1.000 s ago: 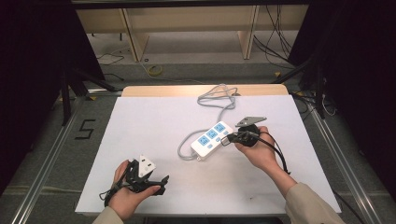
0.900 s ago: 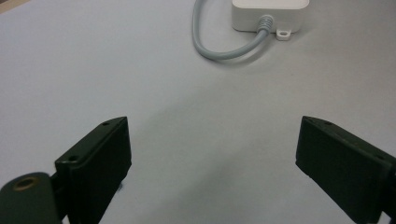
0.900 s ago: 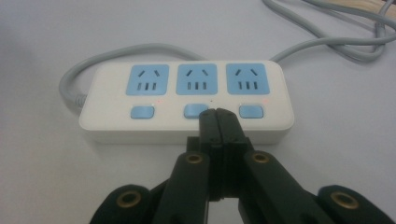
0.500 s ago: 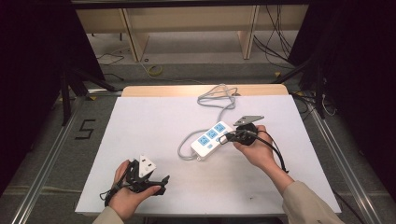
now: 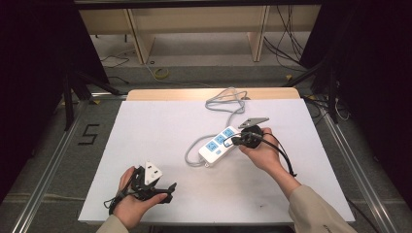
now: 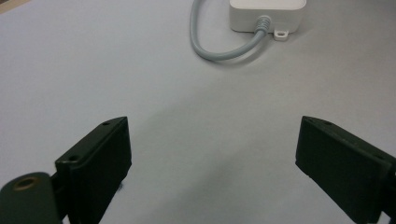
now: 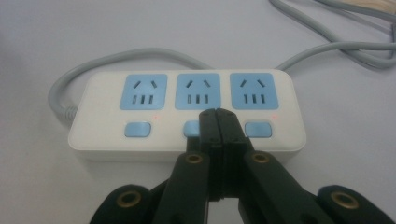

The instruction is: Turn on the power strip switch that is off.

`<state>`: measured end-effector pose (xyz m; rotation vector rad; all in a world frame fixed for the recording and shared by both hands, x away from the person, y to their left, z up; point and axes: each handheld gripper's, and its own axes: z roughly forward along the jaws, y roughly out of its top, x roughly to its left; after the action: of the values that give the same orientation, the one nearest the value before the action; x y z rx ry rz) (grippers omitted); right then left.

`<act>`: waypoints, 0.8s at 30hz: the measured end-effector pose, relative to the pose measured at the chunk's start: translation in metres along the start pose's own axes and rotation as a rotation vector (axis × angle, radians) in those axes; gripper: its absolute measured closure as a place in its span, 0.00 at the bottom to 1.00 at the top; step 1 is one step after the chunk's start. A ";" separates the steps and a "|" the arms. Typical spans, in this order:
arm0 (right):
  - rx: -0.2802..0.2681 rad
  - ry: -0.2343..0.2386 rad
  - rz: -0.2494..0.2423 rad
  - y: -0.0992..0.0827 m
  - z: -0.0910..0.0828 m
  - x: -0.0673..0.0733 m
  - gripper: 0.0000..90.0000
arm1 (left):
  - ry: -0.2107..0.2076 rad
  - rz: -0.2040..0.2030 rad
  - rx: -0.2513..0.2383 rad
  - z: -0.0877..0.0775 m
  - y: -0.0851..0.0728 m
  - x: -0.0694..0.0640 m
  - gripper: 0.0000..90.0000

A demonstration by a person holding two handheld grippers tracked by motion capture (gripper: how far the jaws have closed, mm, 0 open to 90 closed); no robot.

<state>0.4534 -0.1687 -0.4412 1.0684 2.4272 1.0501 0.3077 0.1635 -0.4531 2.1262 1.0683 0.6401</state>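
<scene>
While the left gripper [image 5: 167,187] rests at seven o'clock, jaws spread and empty, the power strip [image 5: 219,144] lies at table centre. At three o'clock, the right gripper [image 7: 218,116], jaws pressed together, meets the middle switch [image 7: 191,128]; switching appears underway, end switches remaining.

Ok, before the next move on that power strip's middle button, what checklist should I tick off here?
1. Right tongs shut for pressing: ok.
2. Tips lined up with the middle button of the power strip: ok.
3. Button actually pressed down: cannot tell.
4. Red lights glowing by the left and right buttons; the middle light is hidden: cannot tell.
5. Left tongs open, holding nothing, apart from the strip: ok.
6. Grey cord away from the buttons: ok.
</scene>
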 end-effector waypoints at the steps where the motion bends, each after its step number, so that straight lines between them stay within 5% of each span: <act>1: 0.001 -0.001 0.000 0.000 0.000 0.000 1.00 | -0.001 0.001 0.003 0.000 0.000 0.000 0.11; 24: 0.023 0.010 -0.011 0.009 0.011 0.003 1.00 | -0.005 0.005 0.002 0.000 0.000 0.000 0.11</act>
<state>0.4613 -0.1565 -0.4425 1.0586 2.4555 1.0288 0.3076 0.1629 -0.4529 2.1318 1.0617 0.6367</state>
